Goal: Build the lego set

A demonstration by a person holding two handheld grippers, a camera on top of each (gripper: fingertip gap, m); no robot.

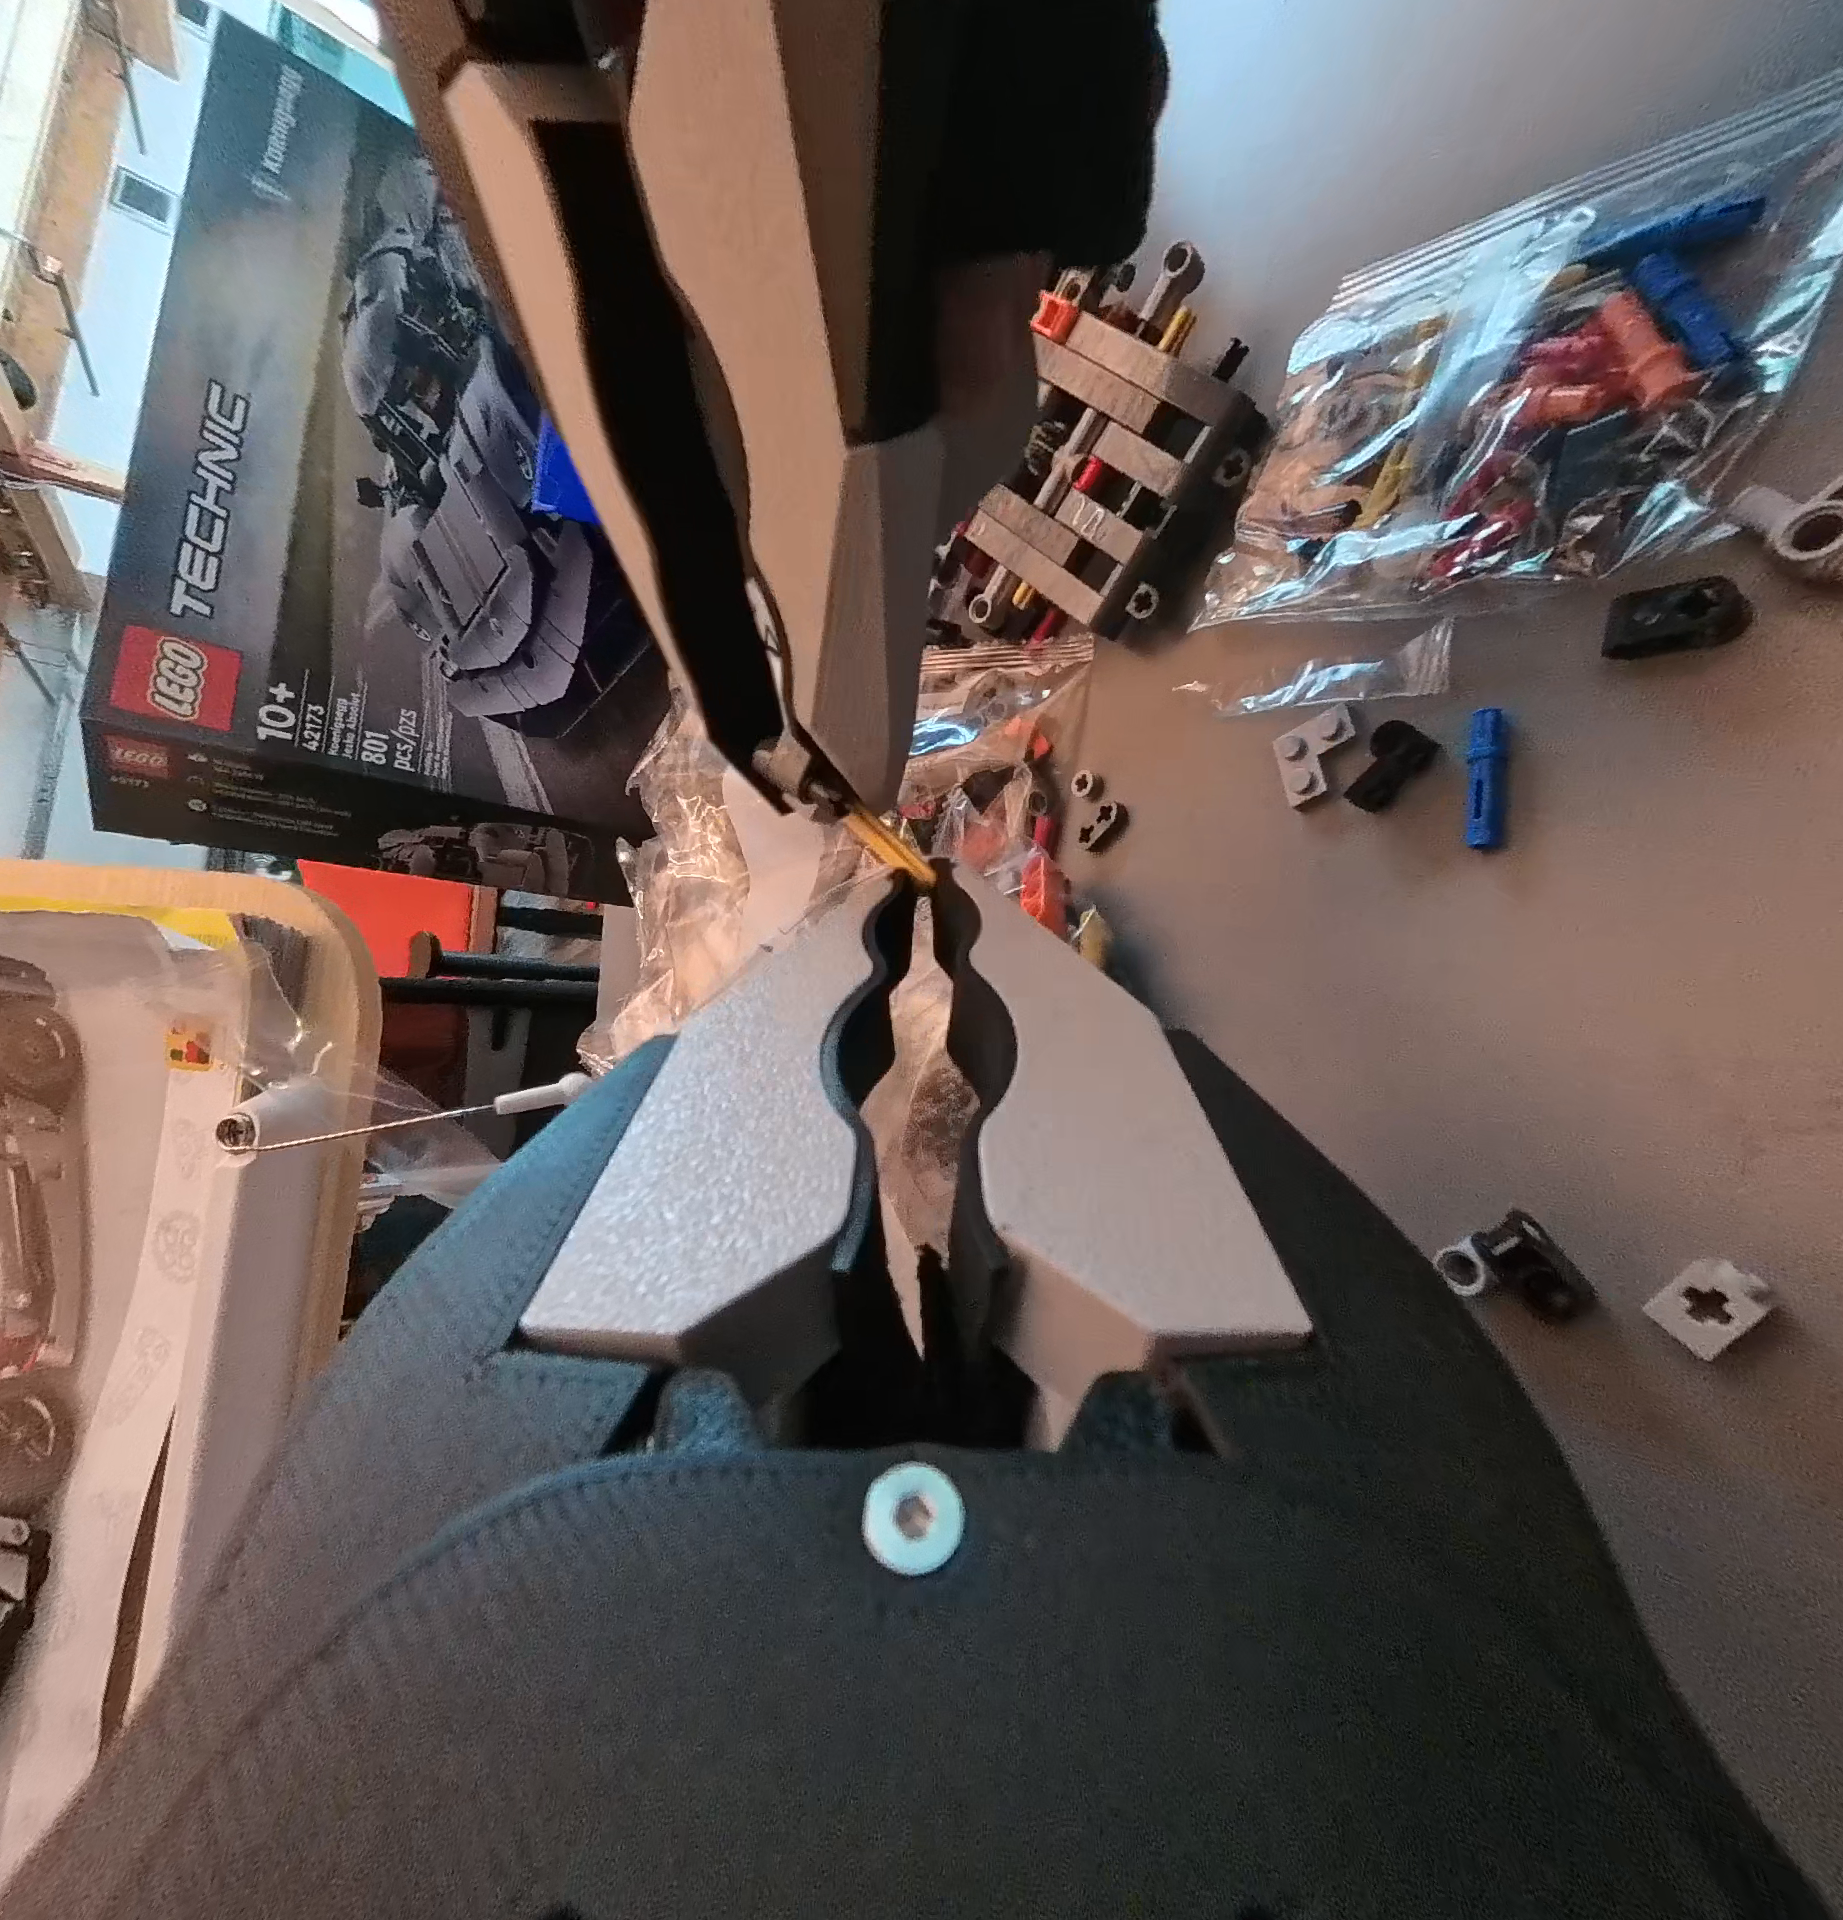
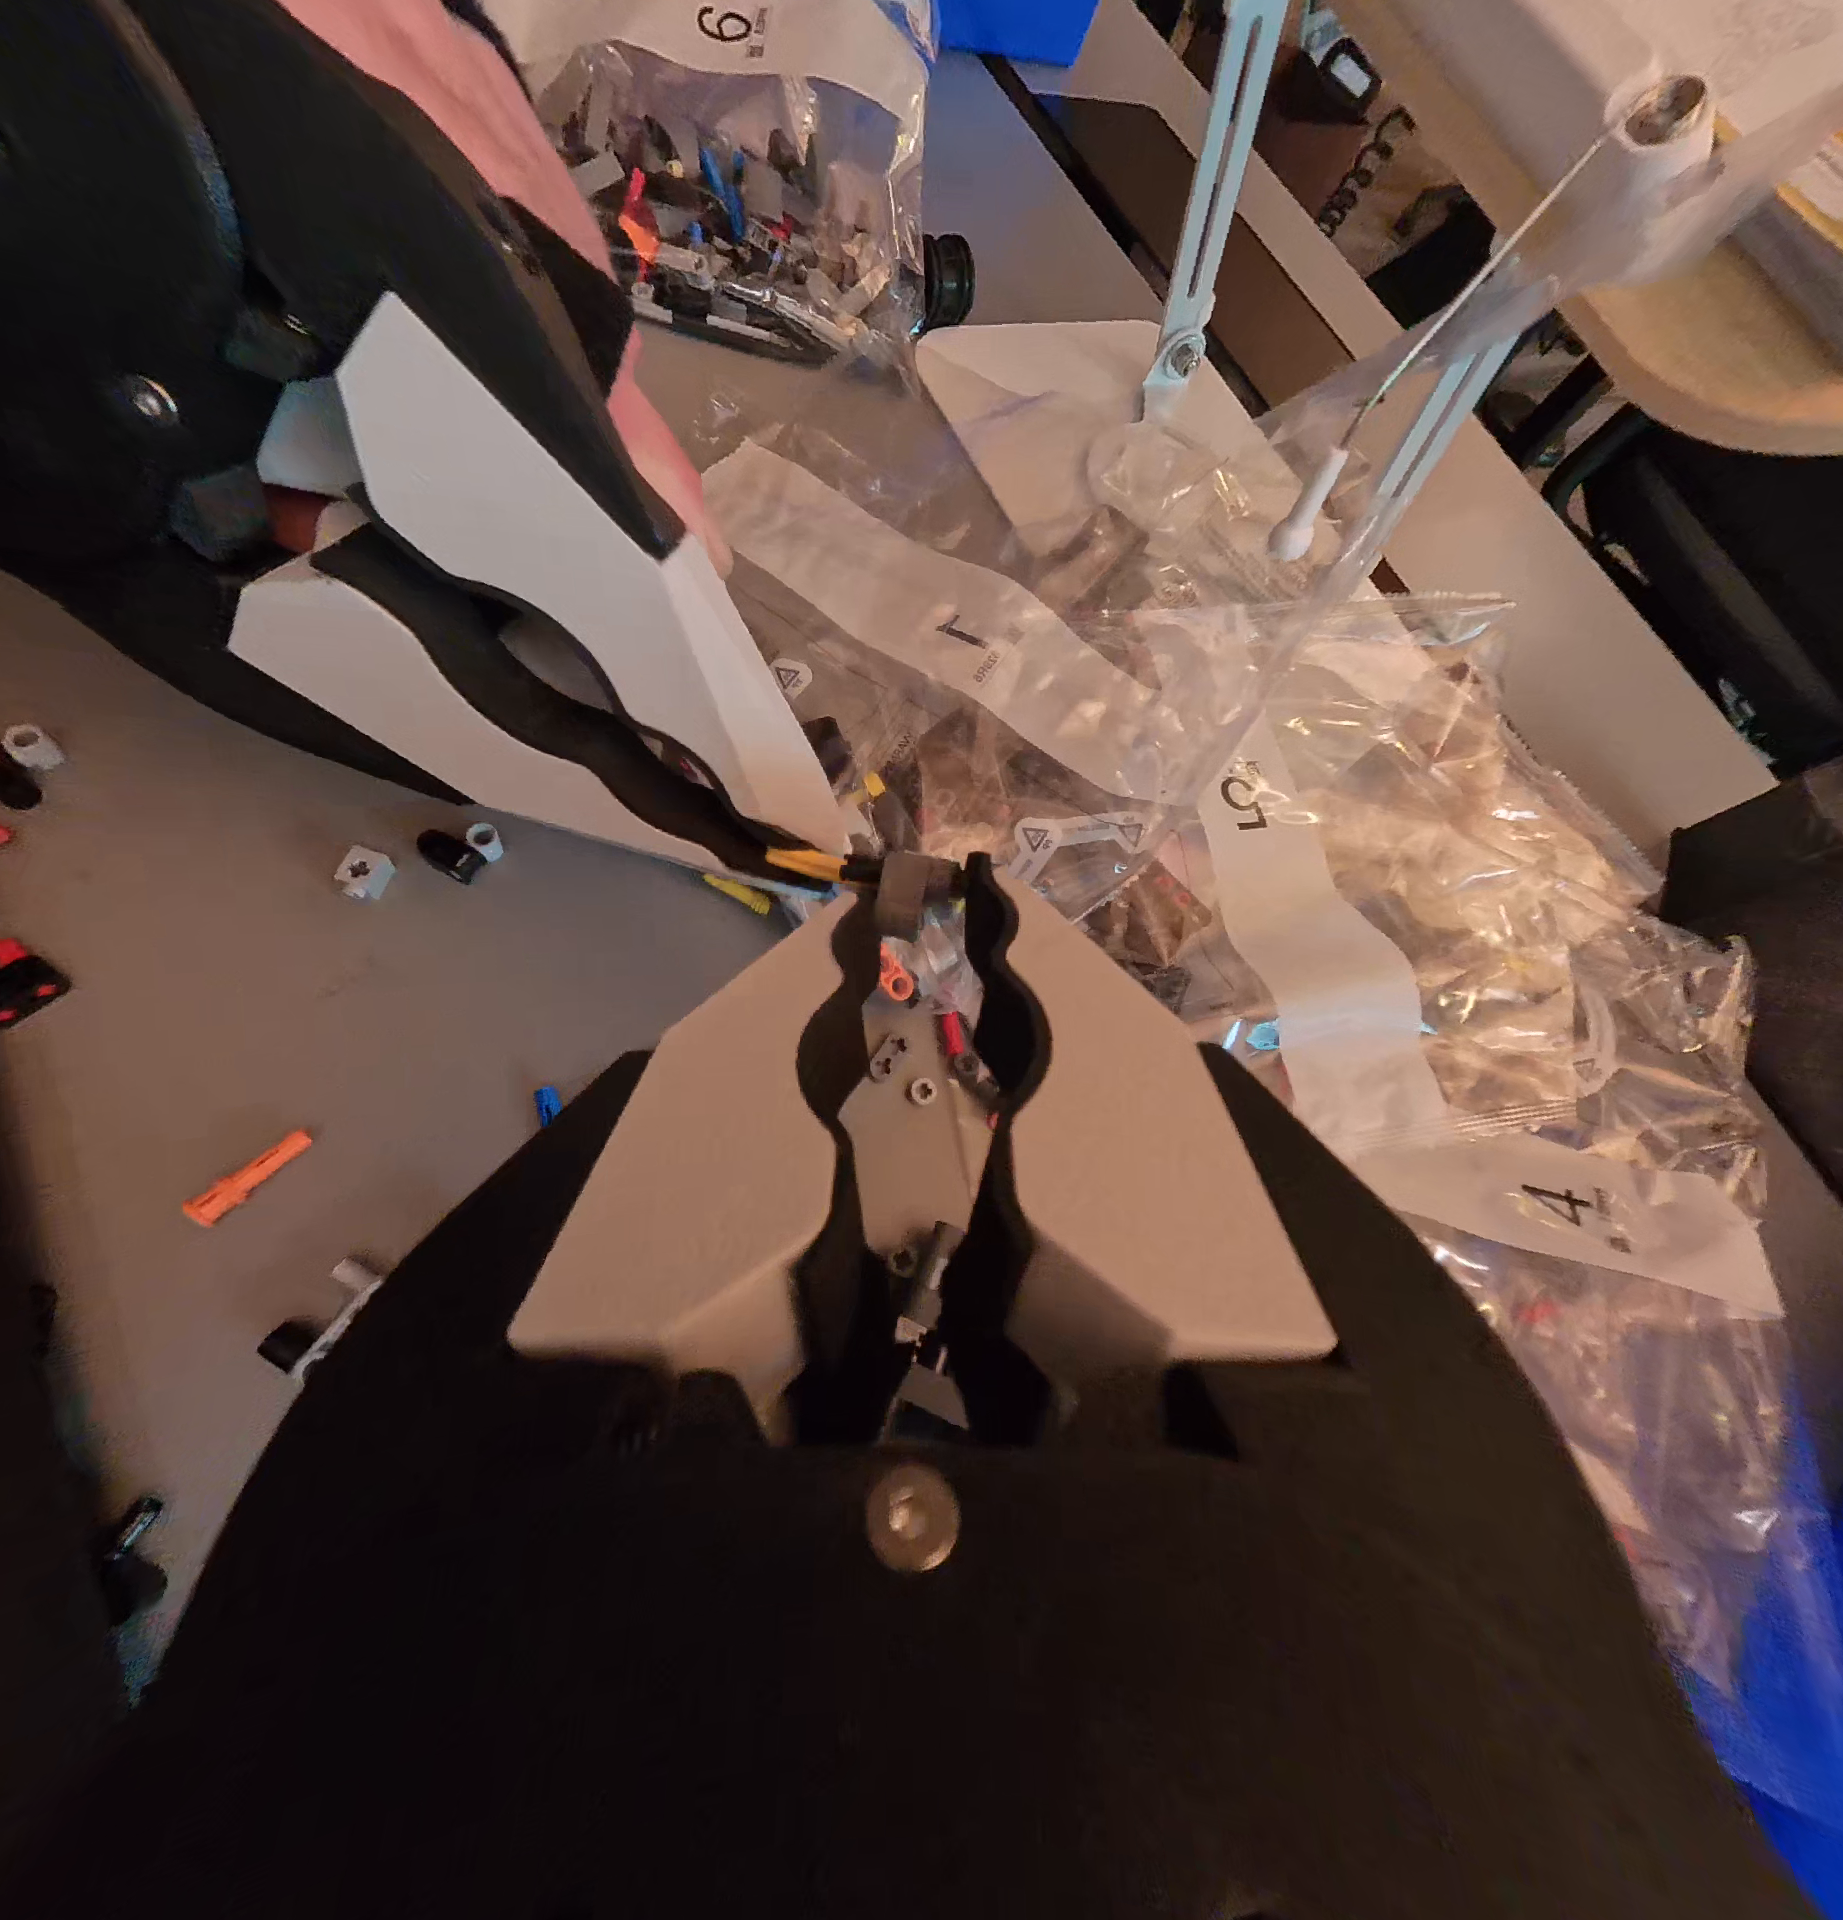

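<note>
The left gripper has its jaws pressed nearly together at the tips, pinching 1 end of a yellow axle. The right gripper pinches a small dark grey connector between its fingertips, the jaws standing only as far apart as the part is wide. The 2 grippers meet tip to tip above the grey table, and the free end of the axle touches the connector; whether it is seated in a hole cannot be told. The left wrist view shows the axle as a bare yellow rod spanning the short gap between both sets of tips, but the connector is mostly hidden in the opposing fingers. The right wrist view shows the connector plainly, with the axle largely buried in the left gripper's dark pads. Only the left wrist view shows the set box standing at the back, a partly built grey beam assembly, a zip bag of mixed parts and a loose blue pin. Only the right wrist view shows the pile of clear numbered bags beyond the tips and an orange pin lying on the table at left.
</note>
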